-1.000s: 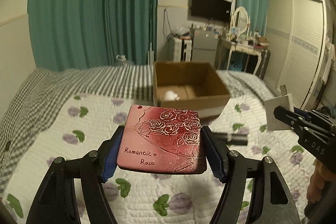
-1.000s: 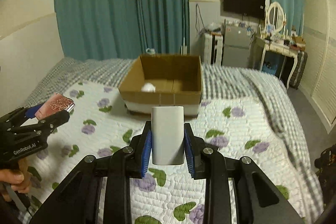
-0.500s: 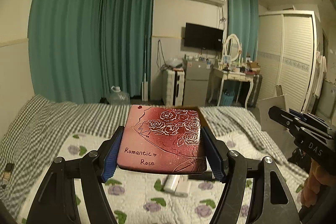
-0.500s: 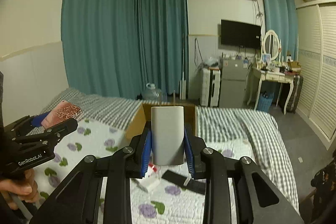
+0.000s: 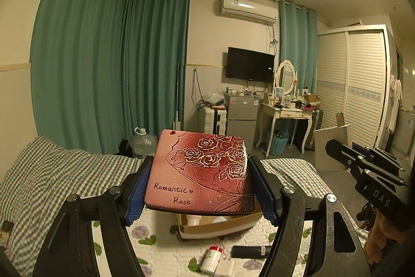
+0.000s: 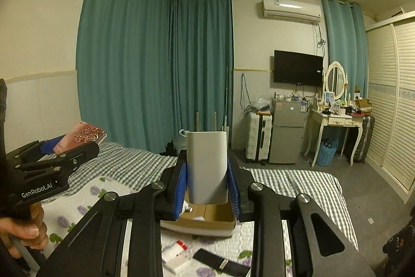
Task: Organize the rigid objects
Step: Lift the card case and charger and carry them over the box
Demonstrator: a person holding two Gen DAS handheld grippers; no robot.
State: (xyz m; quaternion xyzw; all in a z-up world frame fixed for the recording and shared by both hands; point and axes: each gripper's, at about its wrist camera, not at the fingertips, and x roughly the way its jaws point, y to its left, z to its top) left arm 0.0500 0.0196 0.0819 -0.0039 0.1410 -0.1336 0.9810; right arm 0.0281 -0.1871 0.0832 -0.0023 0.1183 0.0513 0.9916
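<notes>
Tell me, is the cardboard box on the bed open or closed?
Open: the cardboard box has no lid, and its brown inside shows below the right gripper.

Red rose tin [image 5: 201,171] and grey case [image 6: 207,168] — both held above the box [image 6: 207,221].

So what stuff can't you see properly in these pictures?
- Cardboard box: left wrist view, mostly hidden behind the rose tin; its contents are unclear.
- Same box, right wrist view: the white block covers it.
- Small items on the quilt: cut off by the bottom edge.
- Dresser clutter: too small.
</notes>
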